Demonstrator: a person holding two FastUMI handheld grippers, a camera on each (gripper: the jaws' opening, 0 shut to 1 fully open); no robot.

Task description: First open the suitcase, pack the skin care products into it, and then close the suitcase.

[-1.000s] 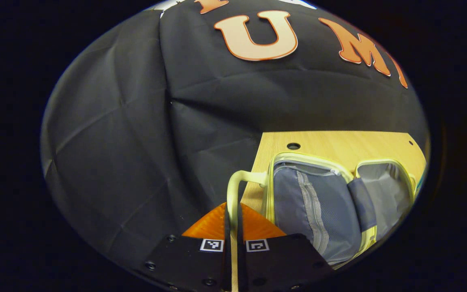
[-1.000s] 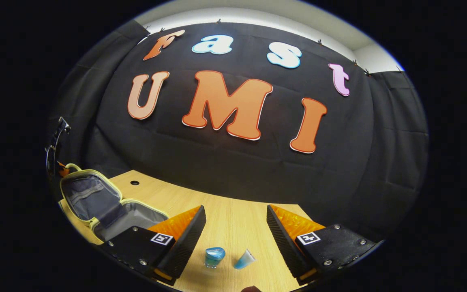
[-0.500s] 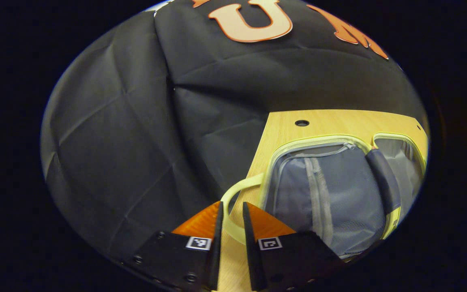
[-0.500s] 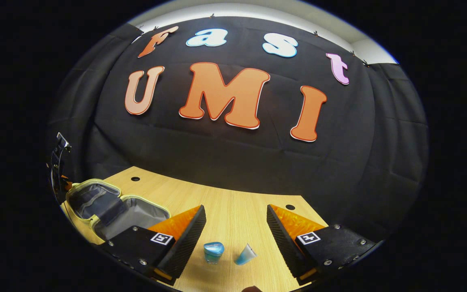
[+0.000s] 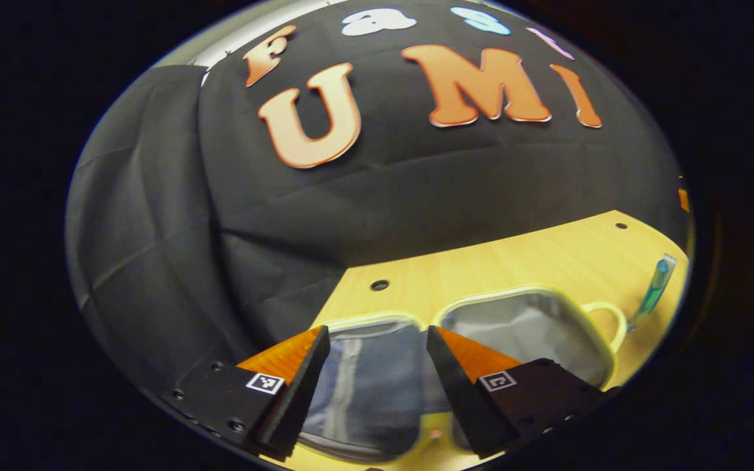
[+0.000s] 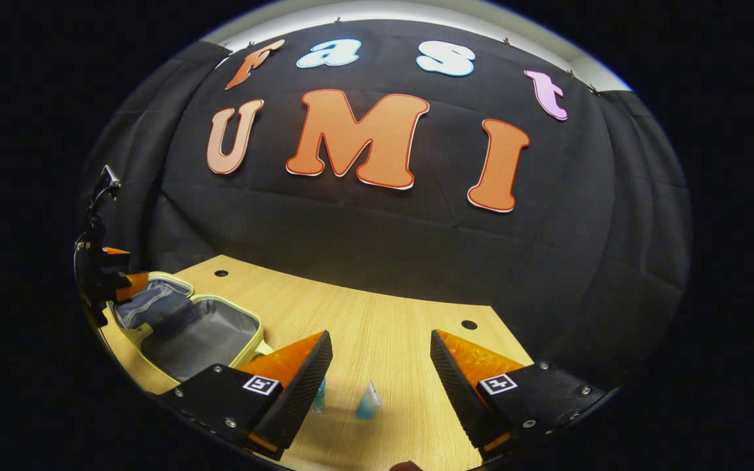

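The small suitcase (image 5: 521,327) with a pale yellow rim lies open and flat on the wooden table, both grey-lined halves bare. In the left gripper view my left gripper (image 5: 372,345) hangs open over the seam between the halves, holding nothing. A blue tube (image 5: 654,288) lies beyond the suitcase's handle (image 5: 607,320). In the right gripper view my right gripper (image 6: 380,343) is open above the table, with a blue tube (image 6: 368,400) between its fingers. A blue jar (image 6: 319,396) sits half hidden behind its left finger. The suitcase (image 6: 200,333) lies to the left, with the left gripper (image 6: 115,278) at its far end.
The wooden table (image 6: 383,320) has small round holes (image 6: 468,324) near its back edge. Black cloth walls close in the back and left sides. Bare wood stretches between the suitcase and the products.
My left gripper let go of the yellow handle, opened wide and swung round over the suitcase. The lid dropped flat. The right gripper drifted, so the products sit further left between its fingers.
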